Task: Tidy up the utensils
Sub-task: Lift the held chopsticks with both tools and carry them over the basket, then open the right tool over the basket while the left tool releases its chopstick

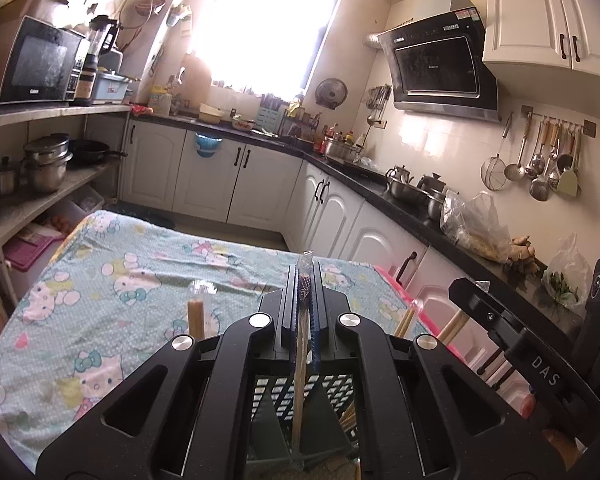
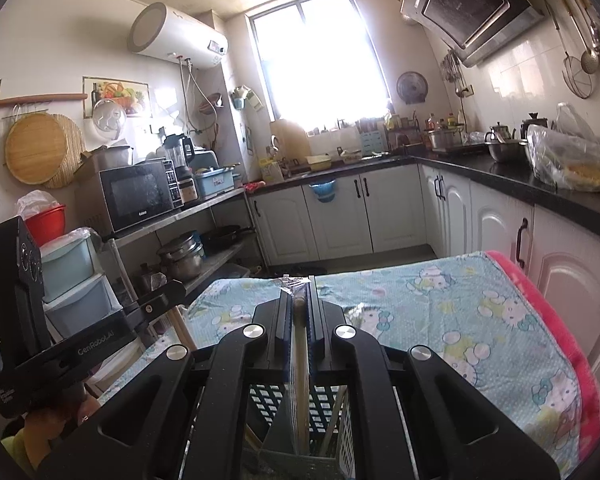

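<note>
Wooden chopsticks [image 1: 300,360] pinched between left gripper [image 1: 305,280] jaws, right gripper [image 2: 299,300] likewise clamping wrapped chopsticks [image 2: 300,364]

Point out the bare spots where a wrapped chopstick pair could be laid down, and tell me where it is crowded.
The pale blue cartoon-print tablecloth lies bare beyond both grippers, bordered right by the pink blanket edge. Crowded: the slotted utensil basket below the fingers already holds chopsticks, and the black countertop carries pots and plastic bags.
</note>
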Tool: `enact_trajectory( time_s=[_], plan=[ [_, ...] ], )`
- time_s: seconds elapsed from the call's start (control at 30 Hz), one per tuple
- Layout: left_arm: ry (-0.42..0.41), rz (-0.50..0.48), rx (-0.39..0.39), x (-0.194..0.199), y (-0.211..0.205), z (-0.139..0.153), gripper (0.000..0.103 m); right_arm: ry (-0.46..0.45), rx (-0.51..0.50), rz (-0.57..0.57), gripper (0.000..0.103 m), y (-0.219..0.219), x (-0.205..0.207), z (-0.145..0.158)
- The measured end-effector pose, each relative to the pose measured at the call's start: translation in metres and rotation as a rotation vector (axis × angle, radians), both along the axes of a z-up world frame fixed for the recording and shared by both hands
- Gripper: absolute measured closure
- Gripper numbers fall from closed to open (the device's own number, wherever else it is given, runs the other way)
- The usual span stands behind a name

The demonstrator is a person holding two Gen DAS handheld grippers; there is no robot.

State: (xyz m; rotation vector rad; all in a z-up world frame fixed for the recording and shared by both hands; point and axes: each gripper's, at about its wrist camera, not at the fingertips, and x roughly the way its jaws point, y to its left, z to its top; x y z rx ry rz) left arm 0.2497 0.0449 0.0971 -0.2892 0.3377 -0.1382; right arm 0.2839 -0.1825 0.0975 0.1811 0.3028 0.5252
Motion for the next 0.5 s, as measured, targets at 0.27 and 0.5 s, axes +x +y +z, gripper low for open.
enact_trajectory(
  time_s=[0.27, 0.5],
  plan=[
    [0.02, -0.001, -0.01, -0.003, 0.001, -0.009, 0.101, 0.04, 0.002, -0.028, 0.096, -0.007, -0.002, -0.012],
    [0.039, 0.018, -0.034, -0.006, 0.008, -0.014, 0.101, 0.074, 0.019, -0.053, 0.085, -0.016, -0.008, -0.02]
  ],
)
